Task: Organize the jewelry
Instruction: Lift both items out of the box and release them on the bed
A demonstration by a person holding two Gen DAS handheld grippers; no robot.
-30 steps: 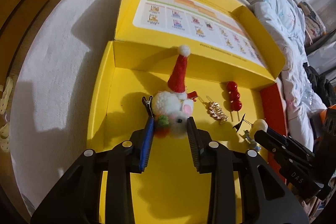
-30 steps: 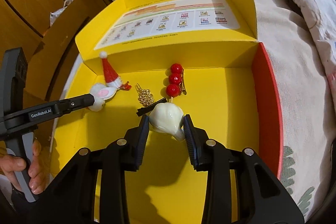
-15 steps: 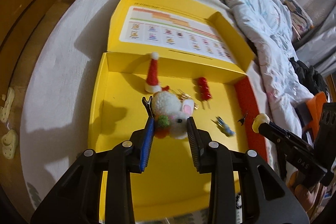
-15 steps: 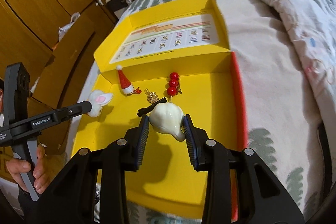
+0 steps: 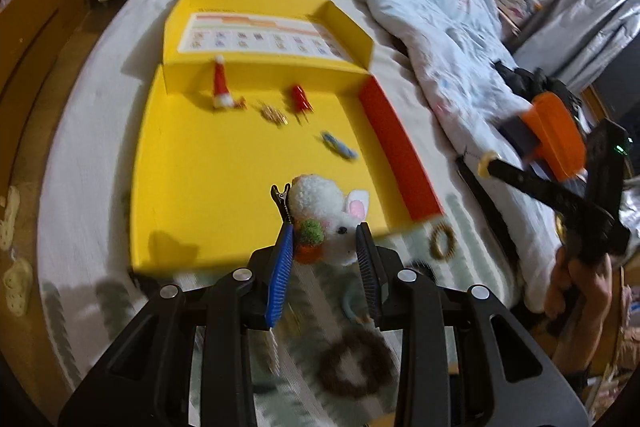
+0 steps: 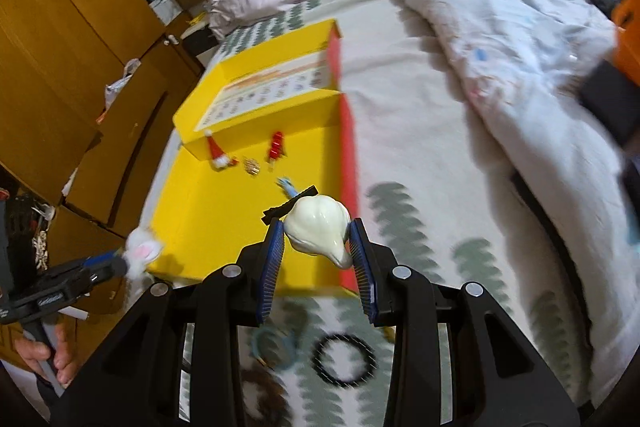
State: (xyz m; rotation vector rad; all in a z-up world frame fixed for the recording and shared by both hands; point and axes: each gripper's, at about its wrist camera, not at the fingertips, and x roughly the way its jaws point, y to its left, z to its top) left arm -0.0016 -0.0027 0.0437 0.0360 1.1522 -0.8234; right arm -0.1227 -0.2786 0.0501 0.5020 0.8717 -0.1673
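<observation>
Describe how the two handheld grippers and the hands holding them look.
Both the left gripper and the right gripper are matte black plastic with forked fingers, silver round bolts and blue ribbed pads. The left gripper's handle carries small white lettering, too blurred to read. The right gripper's rear shows an orange block. Bare hands grip both handles; no sleeves or cables show.

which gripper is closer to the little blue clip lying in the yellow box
Right, by a small margin. The right gripper, shut on the white garlic clip, sits just short of the blue clip. The left gripper, holding the bunny clip, hangs nearer the box's front edge.
</observation>
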